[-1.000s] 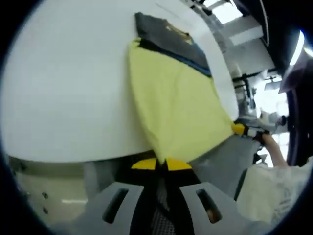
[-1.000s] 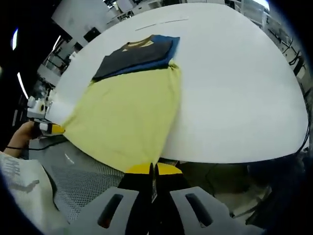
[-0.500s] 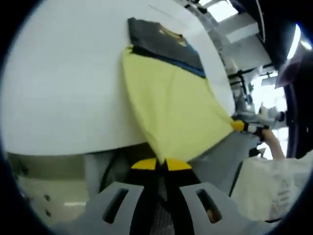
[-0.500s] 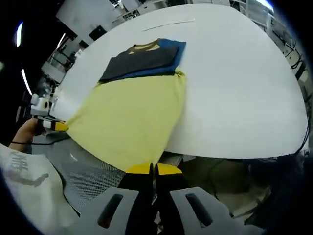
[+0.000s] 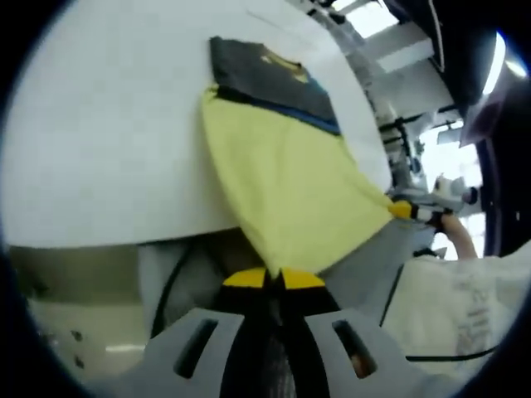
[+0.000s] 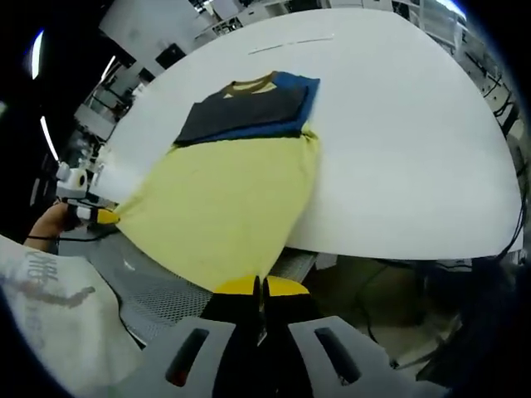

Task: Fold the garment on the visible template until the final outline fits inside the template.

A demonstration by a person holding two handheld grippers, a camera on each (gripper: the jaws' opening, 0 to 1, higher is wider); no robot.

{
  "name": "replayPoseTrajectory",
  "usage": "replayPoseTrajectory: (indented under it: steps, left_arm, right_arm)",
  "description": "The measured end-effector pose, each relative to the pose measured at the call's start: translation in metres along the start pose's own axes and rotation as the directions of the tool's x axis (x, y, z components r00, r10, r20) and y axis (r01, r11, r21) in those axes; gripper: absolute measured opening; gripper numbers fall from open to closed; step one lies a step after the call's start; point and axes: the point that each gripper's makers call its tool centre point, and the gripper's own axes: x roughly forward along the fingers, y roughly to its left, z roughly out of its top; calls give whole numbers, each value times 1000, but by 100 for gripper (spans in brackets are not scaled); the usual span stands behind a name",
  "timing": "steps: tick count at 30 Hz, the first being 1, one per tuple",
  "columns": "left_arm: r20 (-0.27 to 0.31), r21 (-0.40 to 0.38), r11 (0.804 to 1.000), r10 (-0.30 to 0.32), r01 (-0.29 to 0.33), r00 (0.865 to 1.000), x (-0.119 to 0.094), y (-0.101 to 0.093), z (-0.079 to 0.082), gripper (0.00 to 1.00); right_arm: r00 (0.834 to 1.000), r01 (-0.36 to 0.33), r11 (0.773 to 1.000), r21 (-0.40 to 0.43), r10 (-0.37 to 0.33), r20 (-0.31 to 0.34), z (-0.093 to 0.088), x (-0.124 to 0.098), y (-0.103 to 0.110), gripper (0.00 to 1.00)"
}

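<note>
A wide white table (image 6: 398, 141) with a rounded edge takes up most of both views. A thin pale line (image 6: 290, 44) runs across its far side. Beneath the near edge lies grey floor (image 6: 158, 294), part of it a mesh-patterned surface, with a dark cable (image 5: 170, 278) hanging below the table. Beyond the table stand pale equipment and shelving (image 6: 149, 33), bright ceiling panels (image 5: 369, 16) and long strip lights (image 6: 48, 137).

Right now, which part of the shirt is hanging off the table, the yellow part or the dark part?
The yellow lower part of the shirt; the dark grey folded top part lies on the white table.
</note>
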Motion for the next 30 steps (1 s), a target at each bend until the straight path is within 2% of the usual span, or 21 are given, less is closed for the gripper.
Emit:
replayPoseTrajectory:
  steps: [11, 17, 30]
  left_arm:
    - [4, -10, 1000, -12, 12, 1000, -8, -3, -10, 1]
    - [23, -8, 1000, -16, 16, 1000, -12, -9, -11, 1]
    - [20, 7, 1000, -15, 15, 1000, -15, -11, -11, 1]
  right_arm:
    - [1000, -11, 1000, -4, 11, 2, -3, -9, 7, 2]
    - [1000, -14, 1000, 6, 14, 11, -3, -12, 10, 2]
    - [1000, -20, 1000, 6, 20, 11, -3, -15, 13, 2]
